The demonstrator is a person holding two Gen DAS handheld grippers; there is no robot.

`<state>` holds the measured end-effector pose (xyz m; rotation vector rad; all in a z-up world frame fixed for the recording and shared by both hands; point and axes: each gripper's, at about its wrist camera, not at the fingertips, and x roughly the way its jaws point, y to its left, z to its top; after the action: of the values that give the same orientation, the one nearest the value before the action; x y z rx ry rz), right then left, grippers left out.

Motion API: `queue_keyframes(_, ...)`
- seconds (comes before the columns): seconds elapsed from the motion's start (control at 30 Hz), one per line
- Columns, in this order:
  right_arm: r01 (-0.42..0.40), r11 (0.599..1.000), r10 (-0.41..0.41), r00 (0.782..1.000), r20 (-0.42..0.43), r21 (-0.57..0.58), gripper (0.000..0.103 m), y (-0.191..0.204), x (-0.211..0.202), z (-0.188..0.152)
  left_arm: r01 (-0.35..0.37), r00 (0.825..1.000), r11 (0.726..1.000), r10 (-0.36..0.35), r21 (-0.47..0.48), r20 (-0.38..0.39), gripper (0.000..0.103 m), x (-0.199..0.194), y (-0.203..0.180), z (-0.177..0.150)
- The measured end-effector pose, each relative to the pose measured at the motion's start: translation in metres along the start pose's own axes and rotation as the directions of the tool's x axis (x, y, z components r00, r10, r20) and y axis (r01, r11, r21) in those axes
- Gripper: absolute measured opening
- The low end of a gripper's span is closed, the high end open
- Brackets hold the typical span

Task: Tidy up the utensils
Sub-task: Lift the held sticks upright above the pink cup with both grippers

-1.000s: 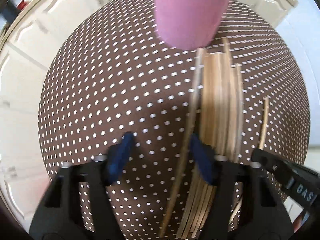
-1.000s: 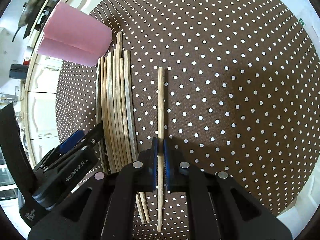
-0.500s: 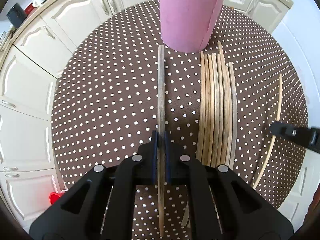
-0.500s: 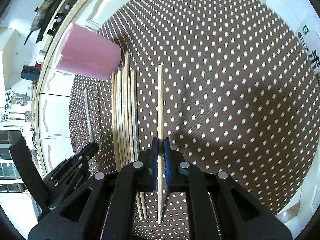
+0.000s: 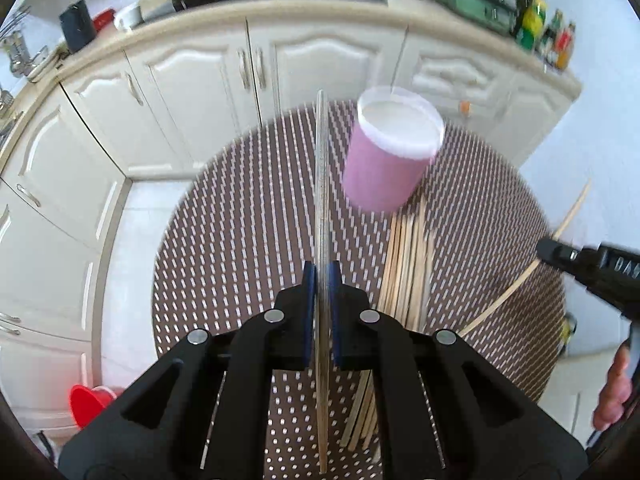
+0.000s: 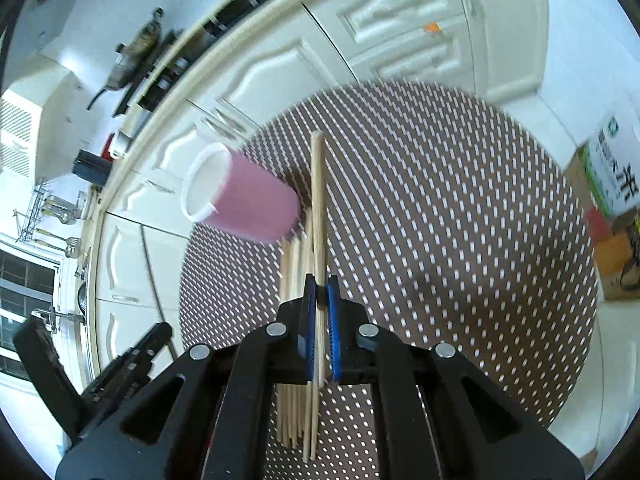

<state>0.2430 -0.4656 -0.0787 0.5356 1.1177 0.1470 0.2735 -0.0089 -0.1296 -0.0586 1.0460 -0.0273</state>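
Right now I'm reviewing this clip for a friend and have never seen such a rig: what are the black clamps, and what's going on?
Each picture comes from a camera on a hand-held two-finger clamp, looking along its fingers; a person holds one in each hand. The left gripper is shut on one chopstick; the right gripper is shut on another chopstick. Below, a round table with a dotted brown cloth carries a pink cup standing open end up, empty as far as visible, and a bundle of chopsticks beside it.

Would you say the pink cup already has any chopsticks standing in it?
No, the pink cup looks empty inside, and the loose chopsticks lie on the dotted tablecloth.
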Motion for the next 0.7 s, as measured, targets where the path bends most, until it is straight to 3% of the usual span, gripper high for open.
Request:
queue_keyframes(0.2, -0.009, 0.997, 0.019, 0.991, 0.131, -0.075, 0.004, 0.034, -0.039, 0.011, 0.073, 0.986, 0.995, -0.063, -0.062, 0.154, 0.007, -0.038, 0.006, 0.049)
queue_keyframes(0.37, -0.050, 0.988, 0.084, 0.968, 0.236, -0.145, 0.004, 0.069, -0.064, 0.031, 0.123, 0.953, 0.988, -0.092, -0.091, 0.289, 0.007, -0.059, 0.003, 0.088)
queue_keyframes(0.57, -0.050, 0.968, 0.125, 0.945, 0.302, -0.245, 0.004, 0.108, -0.074, 0.056, 0.174, 0.910, 0.979, -0.119, -0.107, 0.396, 0.007, -0.073, -0.005, 0.131)
queue_keyframes(0.7, -0.043, 0.950, 0.136, 0.947, 0.290, -0.308, 0.004, 0.132, -0.064, 0.072, 0.182, 0.894, 0.978, -0.123, -0.099, 0.431, 0.007, -0.074, -0.014, 0.154)
